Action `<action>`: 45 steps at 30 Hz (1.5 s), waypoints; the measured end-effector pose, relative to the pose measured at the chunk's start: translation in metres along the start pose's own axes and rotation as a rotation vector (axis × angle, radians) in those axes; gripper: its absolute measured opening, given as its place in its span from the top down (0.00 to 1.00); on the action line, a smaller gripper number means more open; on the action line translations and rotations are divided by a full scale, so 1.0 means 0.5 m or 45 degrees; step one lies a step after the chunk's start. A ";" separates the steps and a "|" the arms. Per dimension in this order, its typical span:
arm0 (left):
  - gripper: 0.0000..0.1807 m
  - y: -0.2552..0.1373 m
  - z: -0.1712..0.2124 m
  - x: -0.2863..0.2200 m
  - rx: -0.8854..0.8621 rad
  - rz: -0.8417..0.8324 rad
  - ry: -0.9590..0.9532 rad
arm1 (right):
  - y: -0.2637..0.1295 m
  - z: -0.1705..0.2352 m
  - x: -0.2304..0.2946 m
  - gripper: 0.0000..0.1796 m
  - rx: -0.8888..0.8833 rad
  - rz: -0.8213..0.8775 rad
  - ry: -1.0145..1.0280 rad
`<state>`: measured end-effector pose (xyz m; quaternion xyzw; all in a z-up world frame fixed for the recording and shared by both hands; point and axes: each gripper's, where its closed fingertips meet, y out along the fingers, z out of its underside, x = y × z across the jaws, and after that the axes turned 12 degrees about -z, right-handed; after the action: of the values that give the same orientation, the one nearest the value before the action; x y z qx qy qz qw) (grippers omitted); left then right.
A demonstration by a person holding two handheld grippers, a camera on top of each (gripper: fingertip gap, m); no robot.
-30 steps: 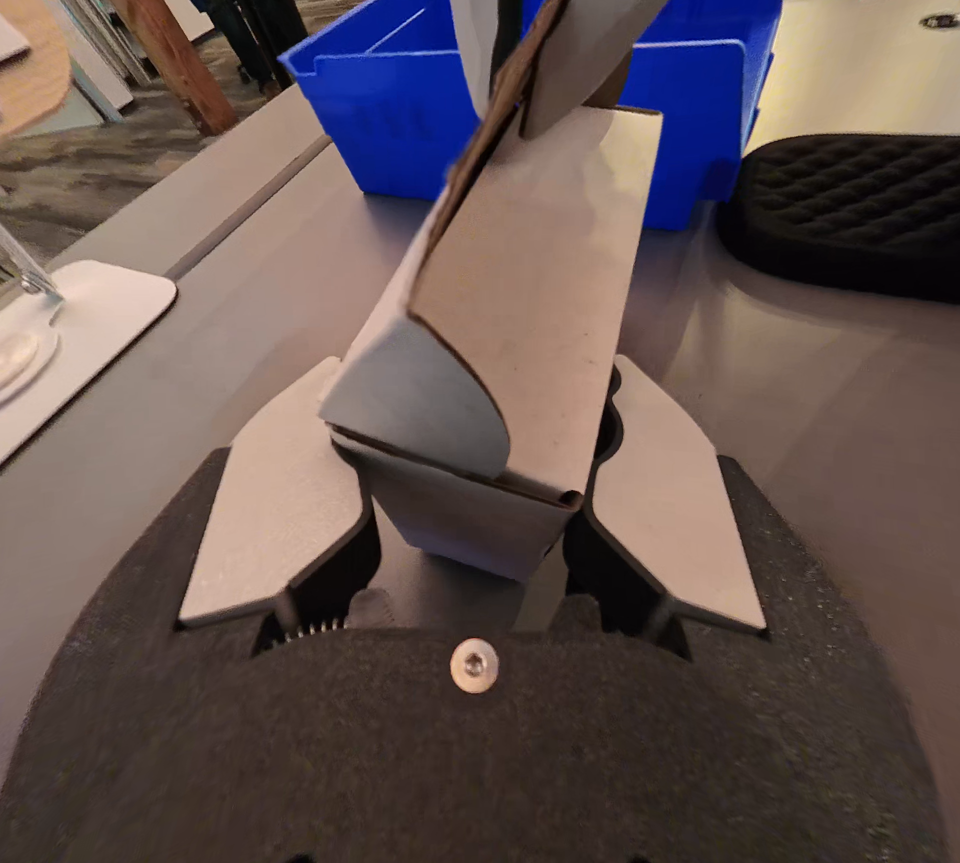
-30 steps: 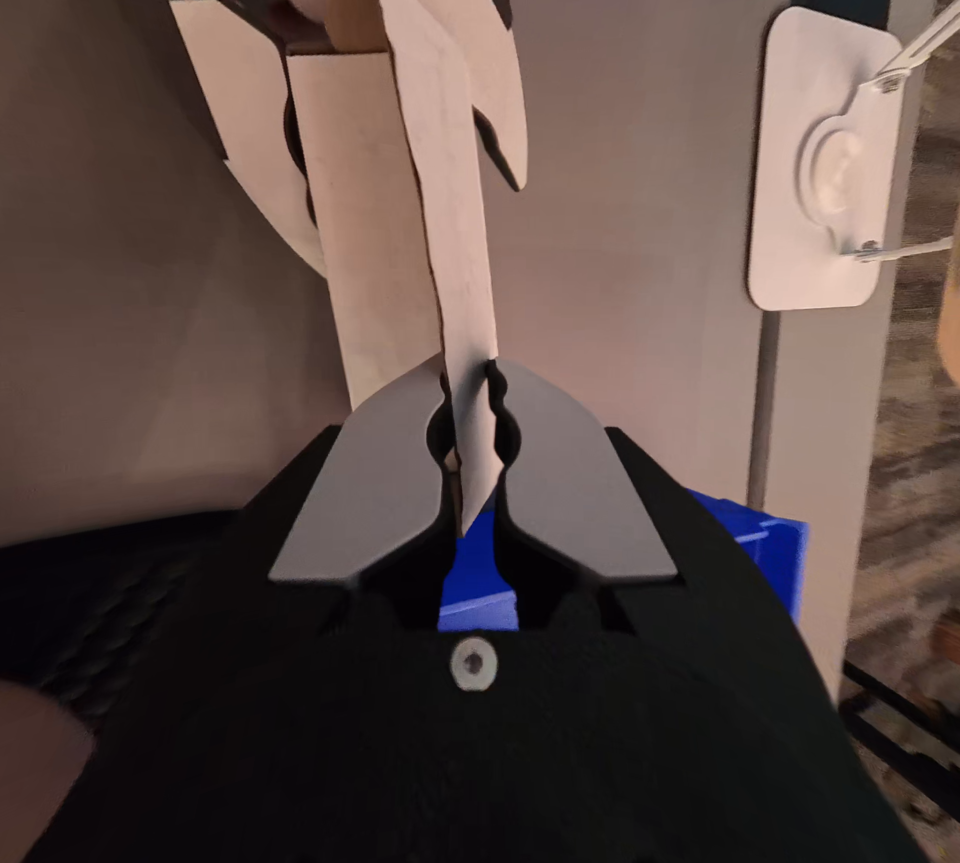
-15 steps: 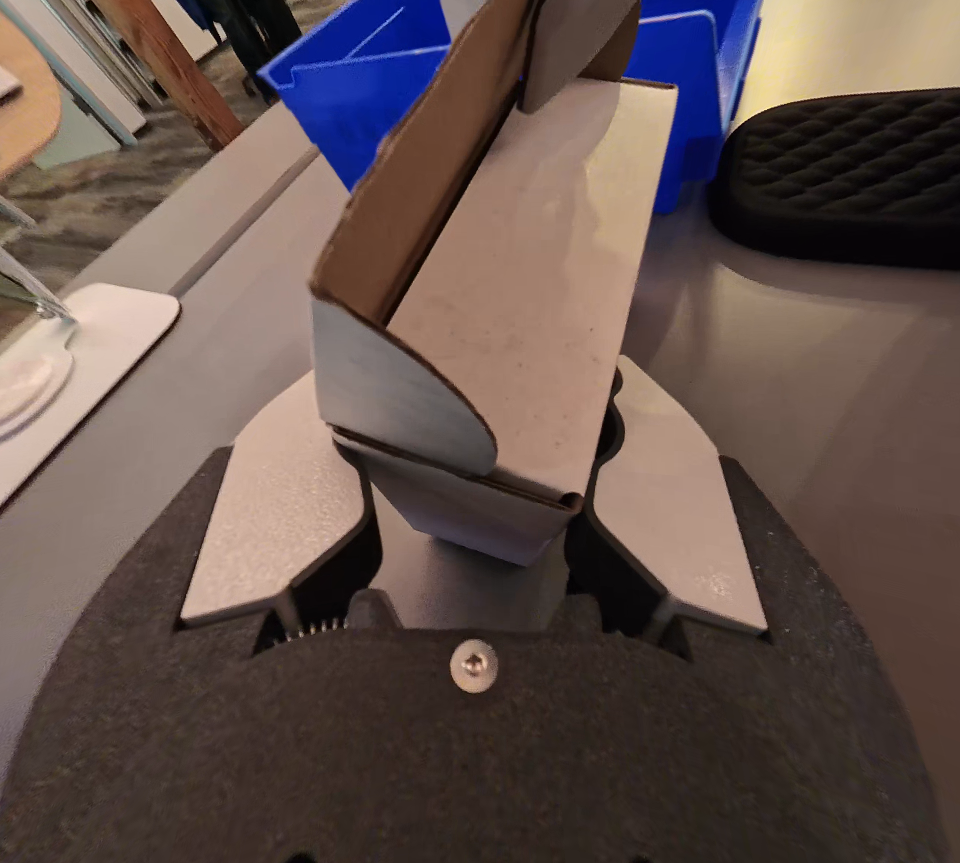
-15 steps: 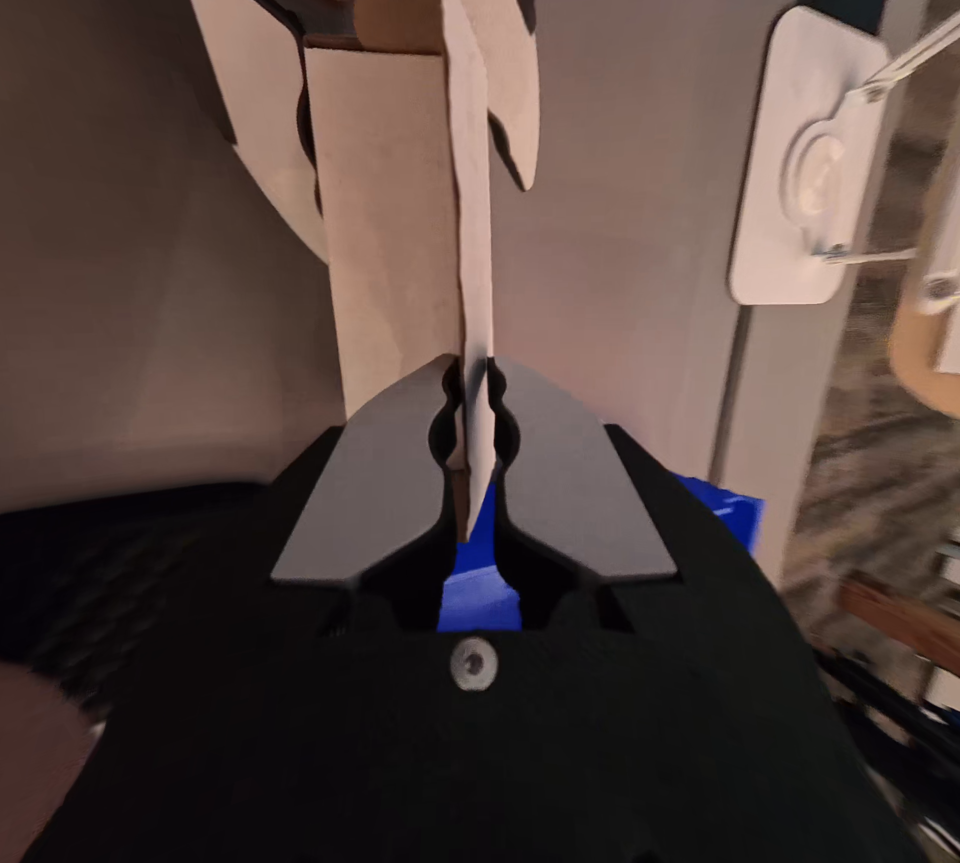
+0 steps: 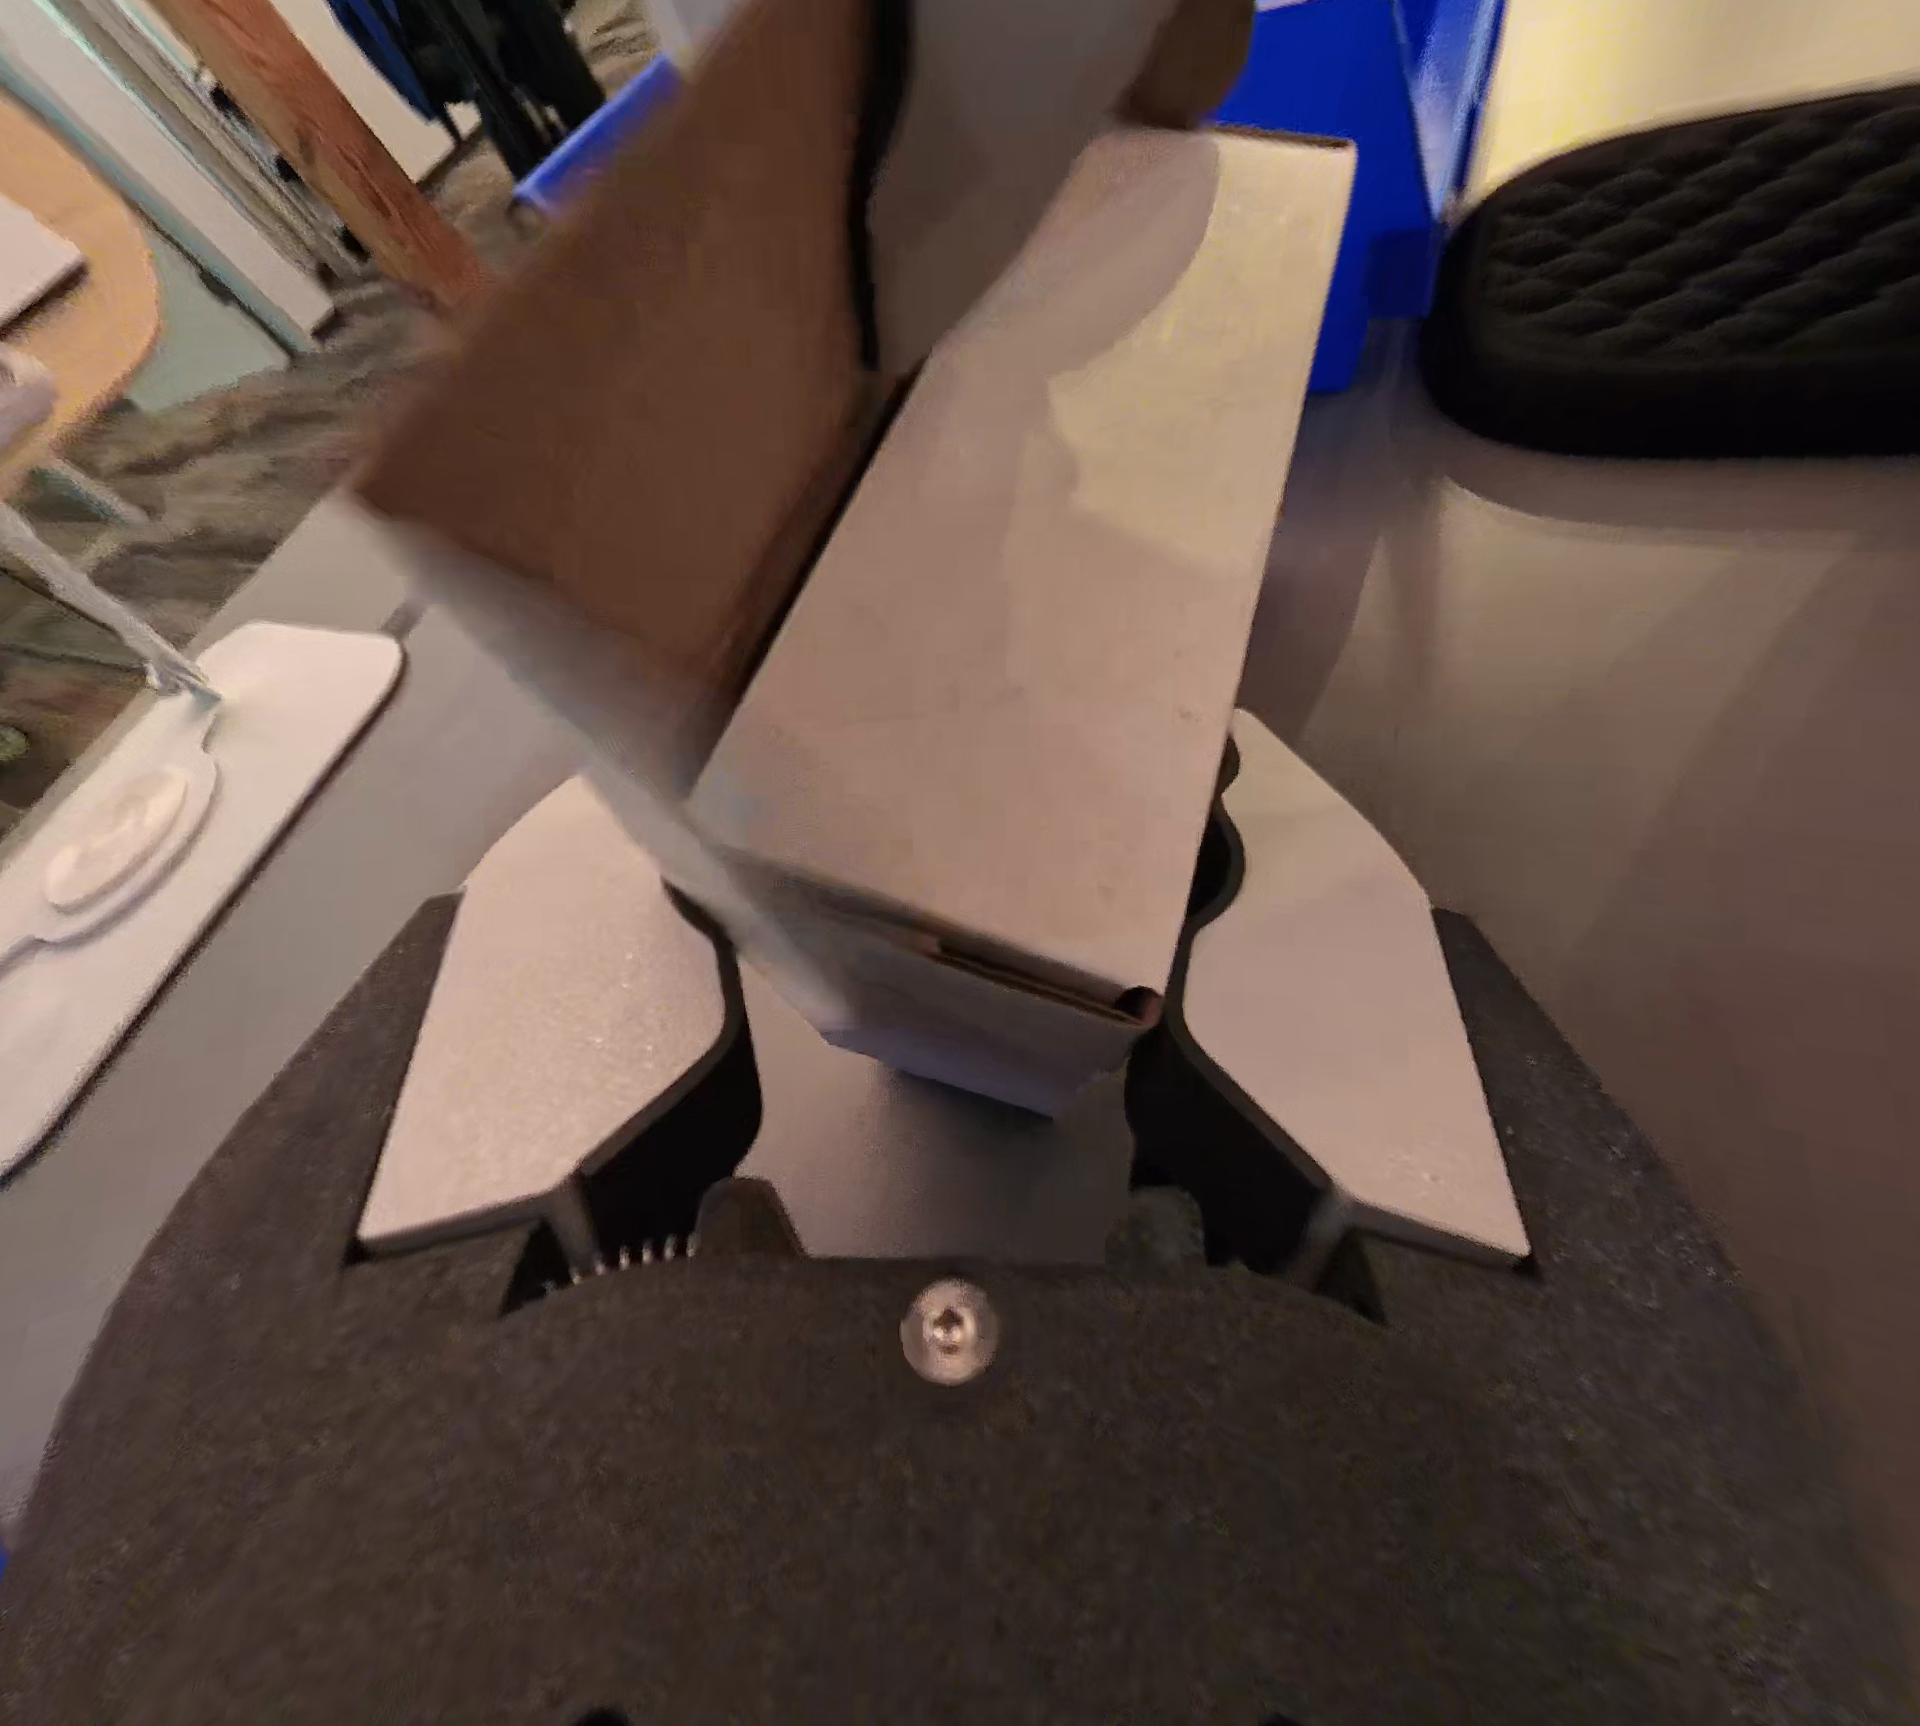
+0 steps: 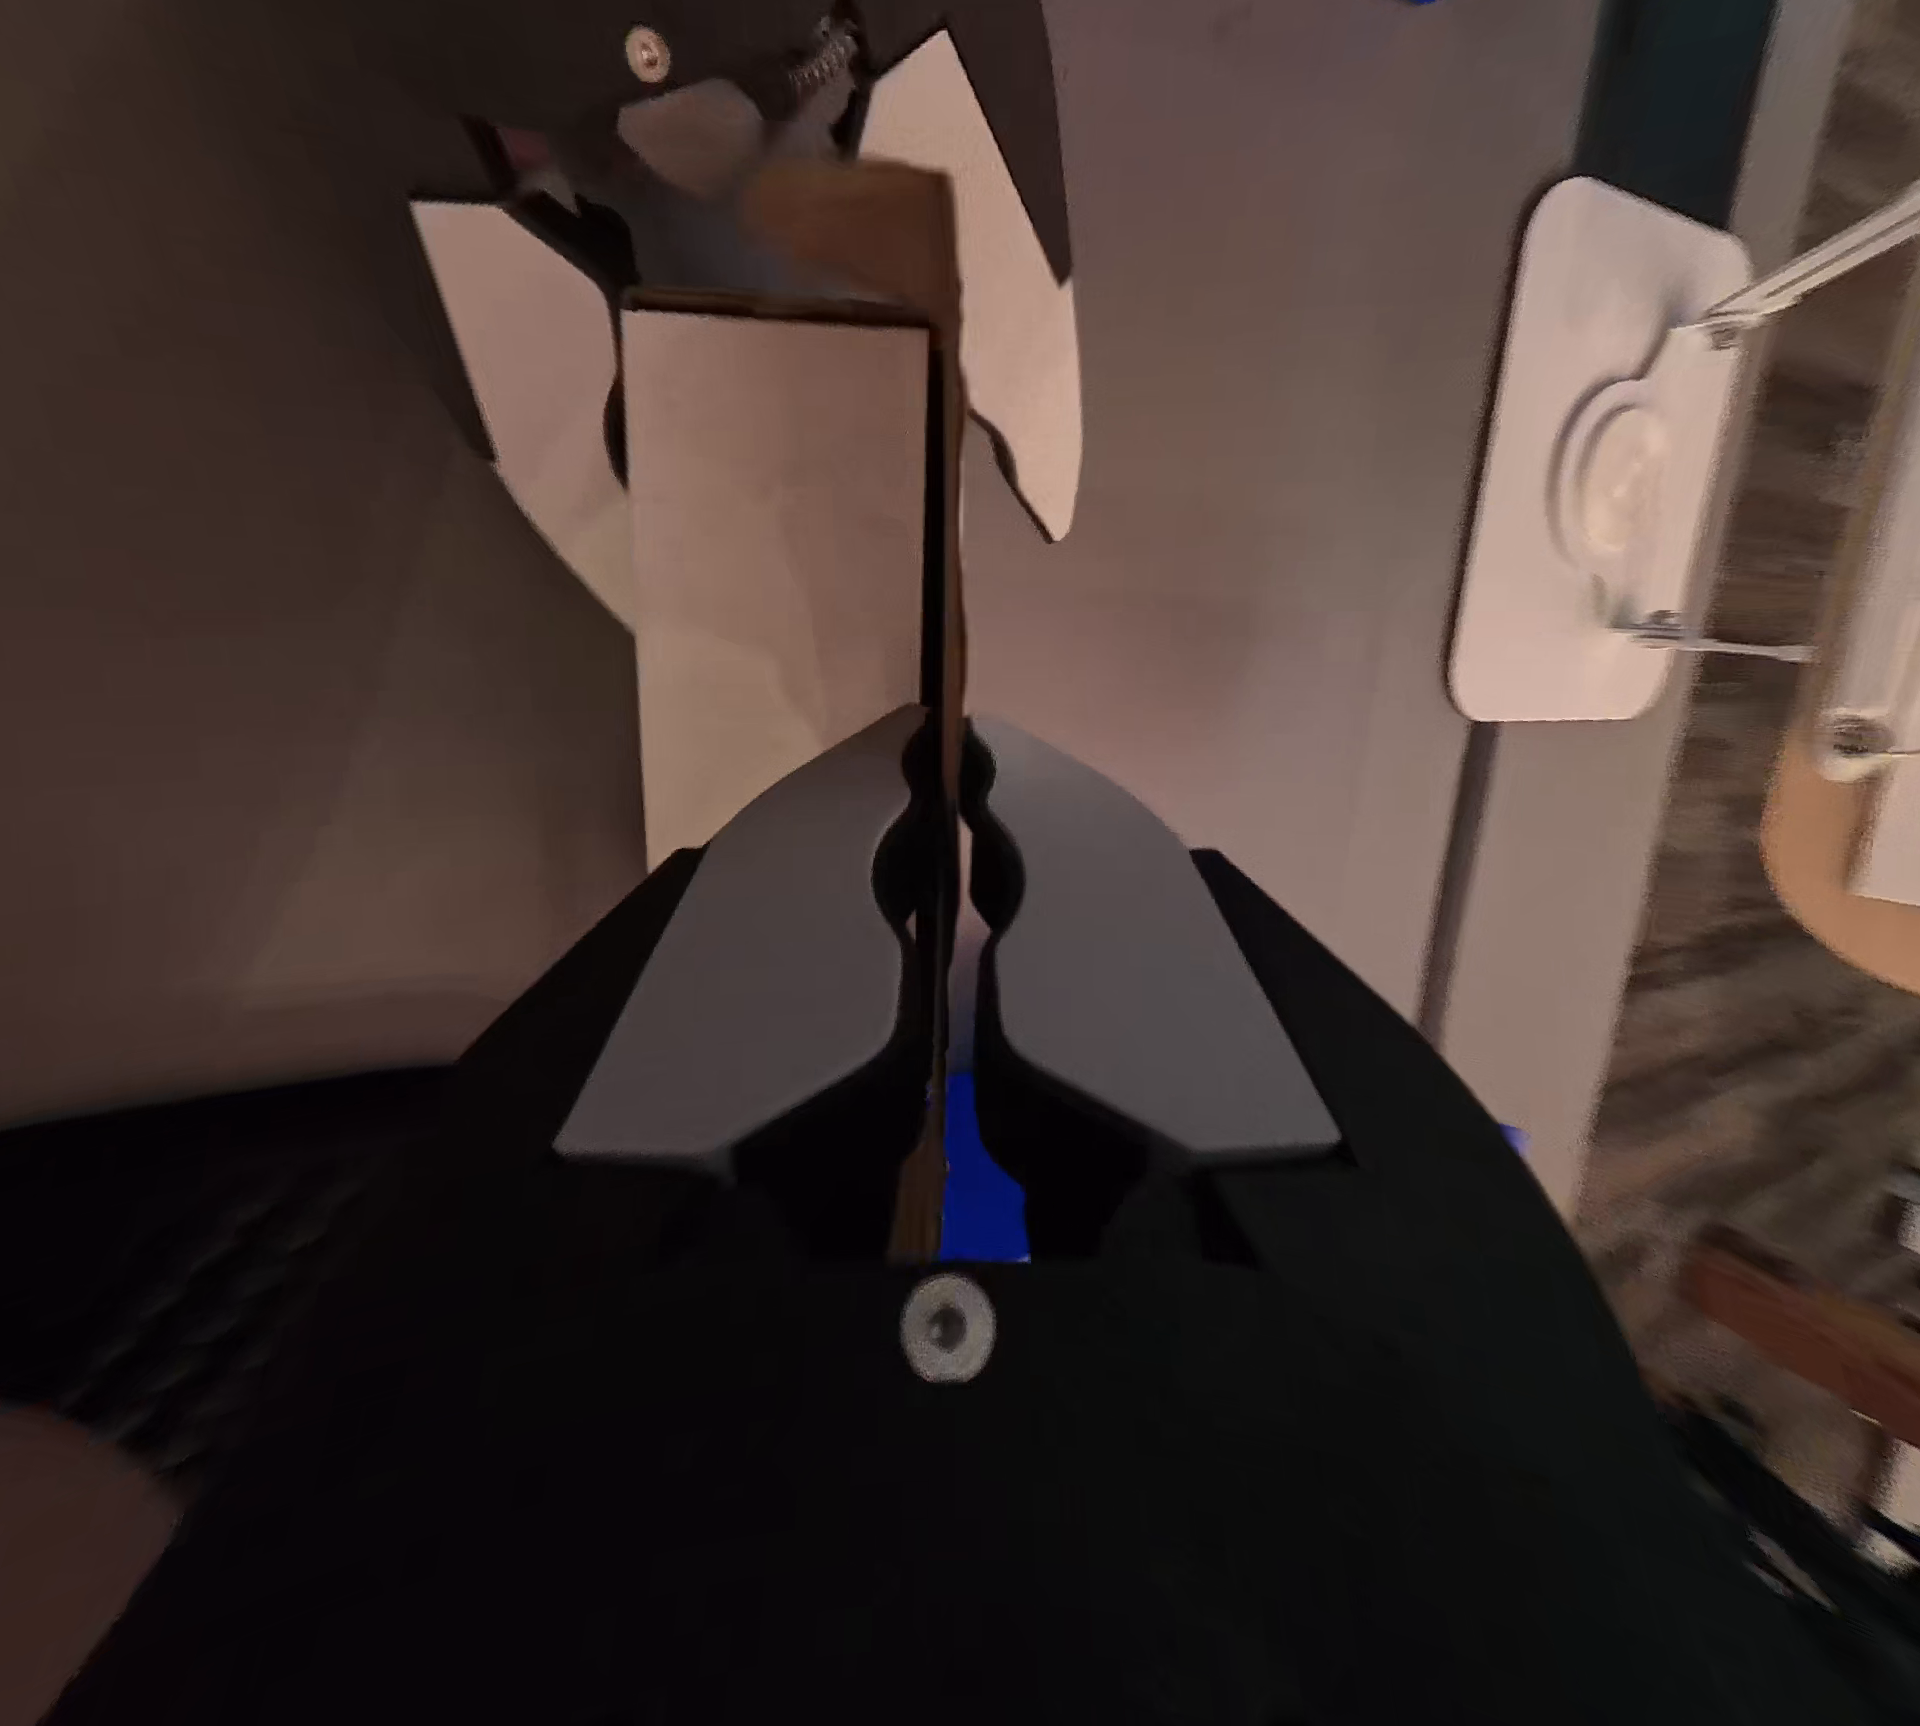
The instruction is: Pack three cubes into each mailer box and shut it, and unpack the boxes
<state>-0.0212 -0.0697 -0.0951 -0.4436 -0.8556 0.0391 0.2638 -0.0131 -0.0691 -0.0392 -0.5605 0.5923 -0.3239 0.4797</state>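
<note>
Both tongs grip the mailer box (image 5: 997, 596); its lid (image 5: 634, 388) has swung wider.

Left wrist view: very close, low over the grey desk (image 5: 1610, 741), facing along the mailer box (image 5: 997, 637) toward blue bins (image 5: 1382, 14) at the far edge. Right wrist view: opposite end, close, facing back. Shared: the same box (image 6: 774, 513) and the left gripper (image 6: 821, 471).

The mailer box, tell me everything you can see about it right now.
The mailer box is a long, narrow cardboard carton, white outside and brown inside. The left gripper clamps its near end above the grey table. The right gripper pinches its lid, which is swung open and motion-blurred. Contents are hidden.
</note>
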 end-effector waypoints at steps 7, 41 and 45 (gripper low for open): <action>0.50 0.001 0.002 -0.011 -0.017 -0.064 0.253 | -0.014 0.005 0.033 0.98 -0.171 -0.298 0.229; 0.55 -0.102 -0.122 -0.037 -0.146 -0.466 0.693 | 0.005 0.017 -0.023 0.98 -0.194 -0.222 0.345; 0.50 -0.042 -0.082 -0.034 0.143 -0.429 0.715 | 0.004 0.017 -0.020 0.98 -0.190 -0.226 0.353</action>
<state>-0.0089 -0.1023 -0.0606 -0.2741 -0.8072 -0.0817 0.5163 -0.0068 -0.0577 -0.0418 -0.5946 0.6233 -0.3942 0.3202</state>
